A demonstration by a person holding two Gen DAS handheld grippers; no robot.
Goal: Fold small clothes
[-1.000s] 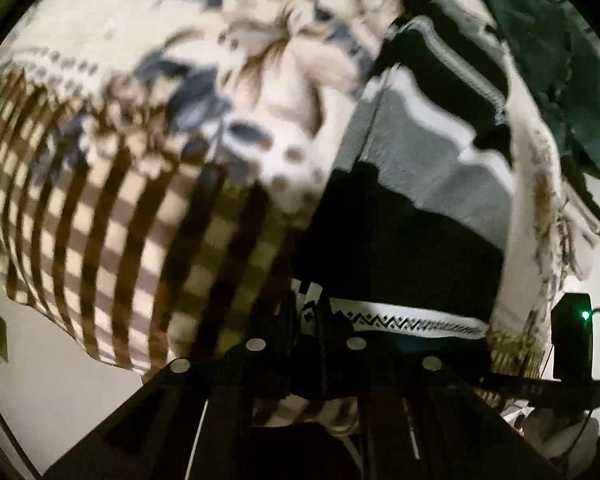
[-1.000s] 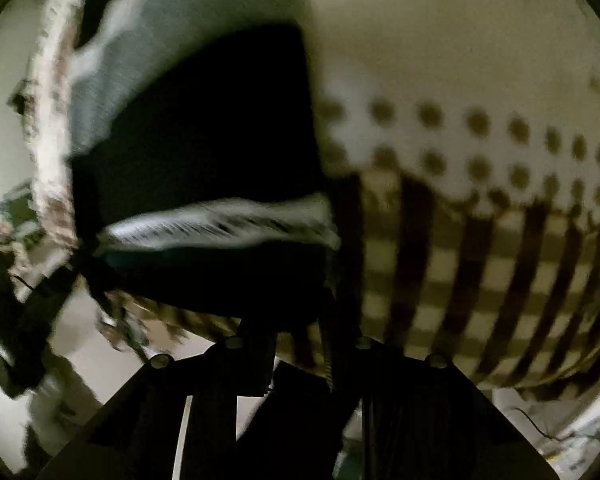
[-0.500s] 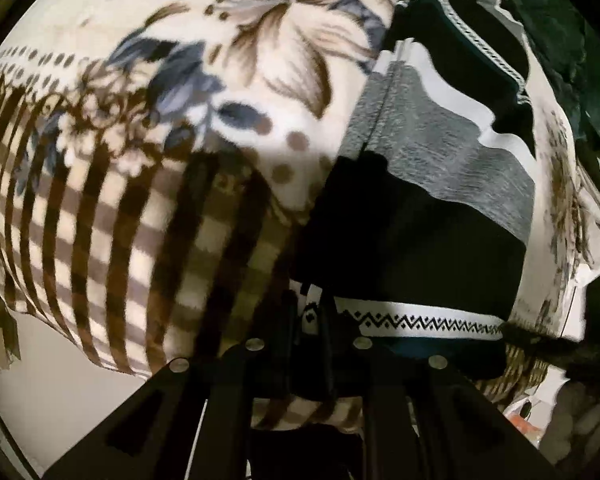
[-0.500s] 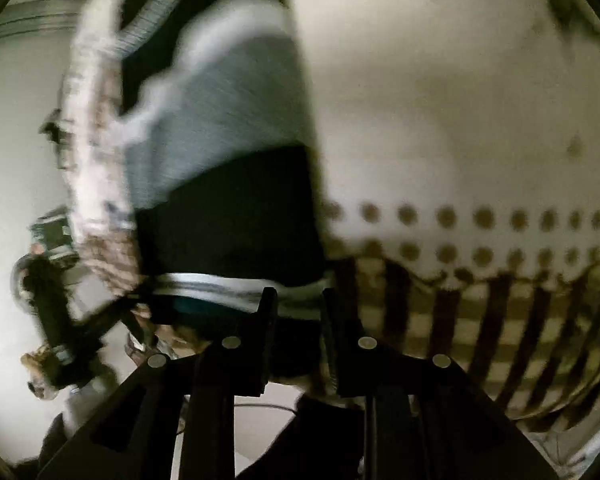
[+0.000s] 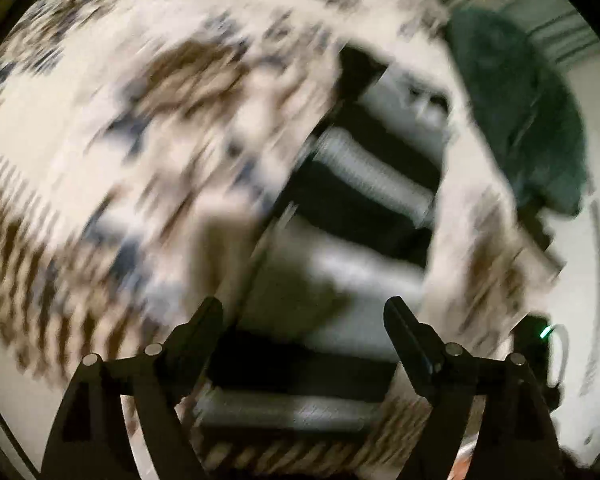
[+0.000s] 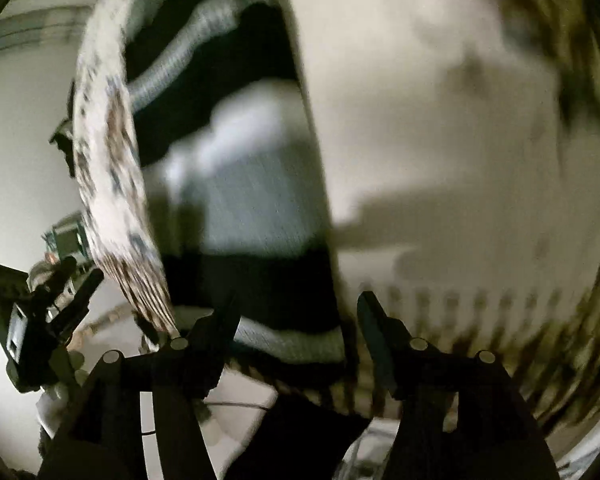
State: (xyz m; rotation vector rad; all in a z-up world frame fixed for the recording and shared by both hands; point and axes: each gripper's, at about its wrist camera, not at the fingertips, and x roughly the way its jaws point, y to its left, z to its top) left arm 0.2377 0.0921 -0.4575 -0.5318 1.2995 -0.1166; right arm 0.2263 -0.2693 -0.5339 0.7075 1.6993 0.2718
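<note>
From the left wrist view, heavily blurred, the left gripper [image 5: 304, 316] has its jaws spread and opening, with nothing pinched between the black fingers [image 5: 204, 328]; the striped garment [image 5: 340, 264], banded in black, grey and white, lies flat on the blanket [image 5: 120, 128] just beyond and below the fingertips, apart from them. The blanket is cream with brown and blue flowers and a brown checked border nearest the gripper. A dark green cloth [image 5: 524, 120] lies on the far side of the garment, toward the upper right. From the right wrist view, the right gripper [image 6: 296, 312] is likewise released, jaws opening, its pads clear of the fabric; the striped garment [image 6: 256, 208] stretches away from the fingertips, its grey hem band nearest them, lying on the blanket [image 6: 440, 140], whose plain cream area lies right of the garment. Left of the garment, beyond the blanket's edge, the left gripper [image 6: 66, 280] shows, fingers parted.
</note>
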